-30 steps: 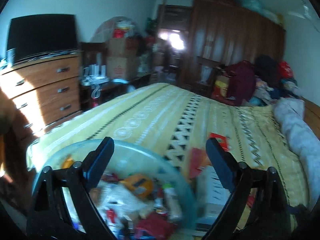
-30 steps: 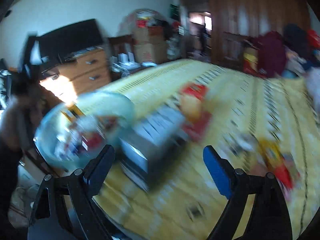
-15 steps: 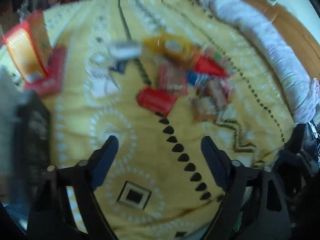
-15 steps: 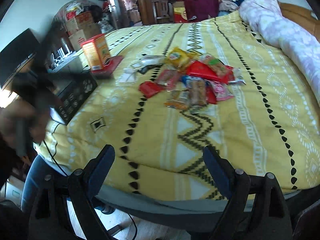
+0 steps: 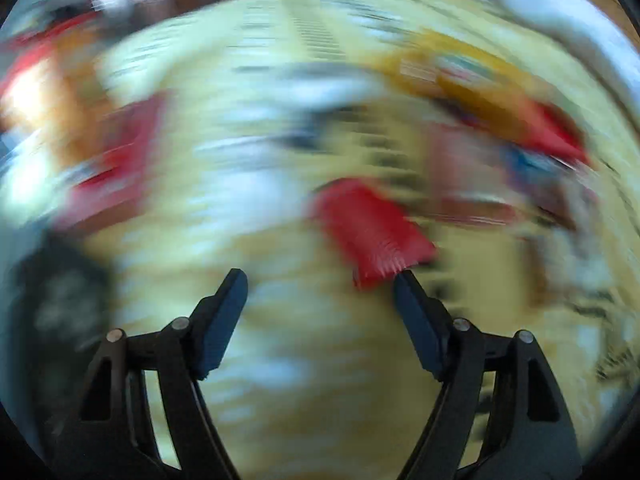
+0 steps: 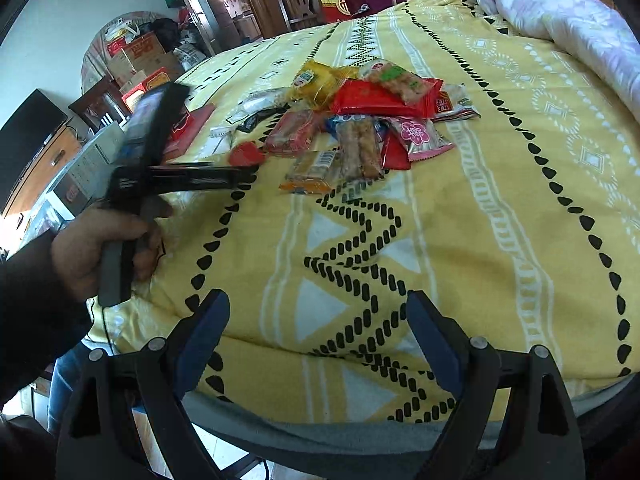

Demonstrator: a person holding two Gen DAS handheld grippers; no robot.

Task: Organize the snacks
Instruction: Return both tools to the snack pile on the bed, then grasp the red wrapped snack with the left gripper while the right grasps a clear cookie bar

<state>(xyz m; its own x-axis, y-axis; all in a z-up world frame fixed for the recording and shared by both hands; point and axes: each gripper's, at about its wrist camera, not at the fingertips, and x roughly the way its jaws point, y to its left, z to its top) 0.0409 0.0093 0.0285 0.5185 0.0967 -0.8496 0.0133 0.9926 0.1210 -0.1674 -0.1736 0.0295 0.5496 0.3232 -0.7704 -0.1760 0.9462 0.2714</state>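
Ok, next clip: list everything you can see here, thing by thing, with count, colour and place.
Bedspread: one, yellow with black and white patterns, covers the bed.
Snack packets: a loose pile, count unclear, red, yellow, orange and pink, mid-bed.
Small red packet: one, red, at the pile's near left edge, just ahead of the left gripper.
Quilt: one, pale lilac, far right of the bed.
Cardboard boxes: several, brown and red, stacked by the wall at left.
Dresser: one, wood, far left.
Left gripper: black with blue pads, open, nothing between them.
Right gripper: same build, open, empty, over the bed's near edge.
Left hand: holds the left gripper's handle.
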